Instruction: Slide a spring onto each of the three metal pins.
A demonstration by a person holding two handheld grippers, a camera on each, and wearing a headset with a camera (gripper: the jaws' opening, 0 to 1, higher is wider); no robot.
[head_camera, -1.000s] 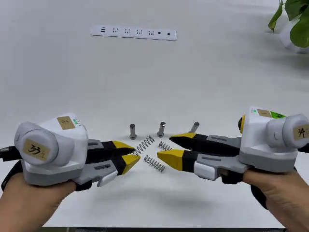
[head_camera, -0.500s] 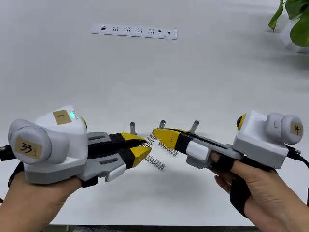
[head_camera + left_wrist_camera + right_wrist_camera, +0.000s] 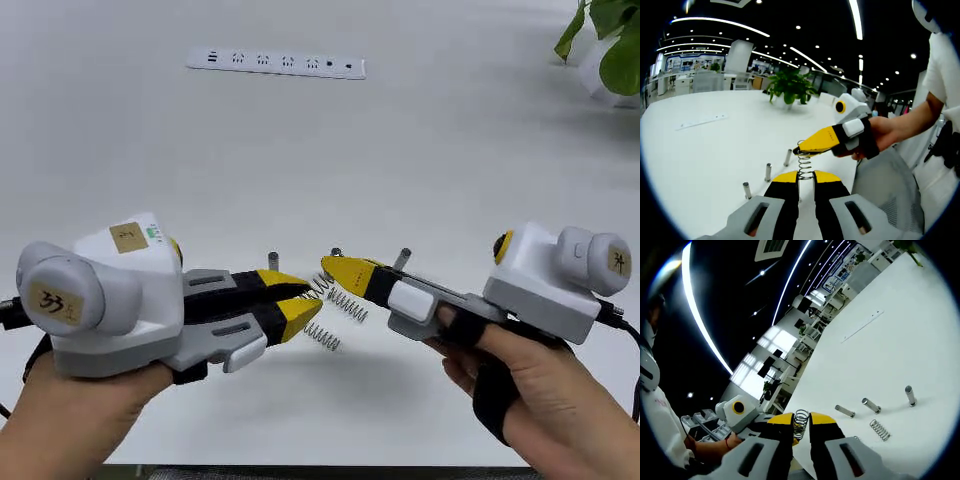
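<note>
Steel spring [image 3: 804, 162] in left tongs [image 3: 805, 175]

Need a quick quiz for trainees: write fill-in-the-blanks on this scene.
___ metal pins stand on the table.
The left gripper and right gripper both pinch one ___.
___ loose springs lie near the pins.
Springs on pins: ___.
Missing: three; spring; two; none.

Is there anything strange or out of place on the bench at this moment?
One oddity: a single spring is held at both ends, by the left gripper and the right gripper. Two other springs lie loose beside the three bare pins. Nothing looks damaged.
</note>
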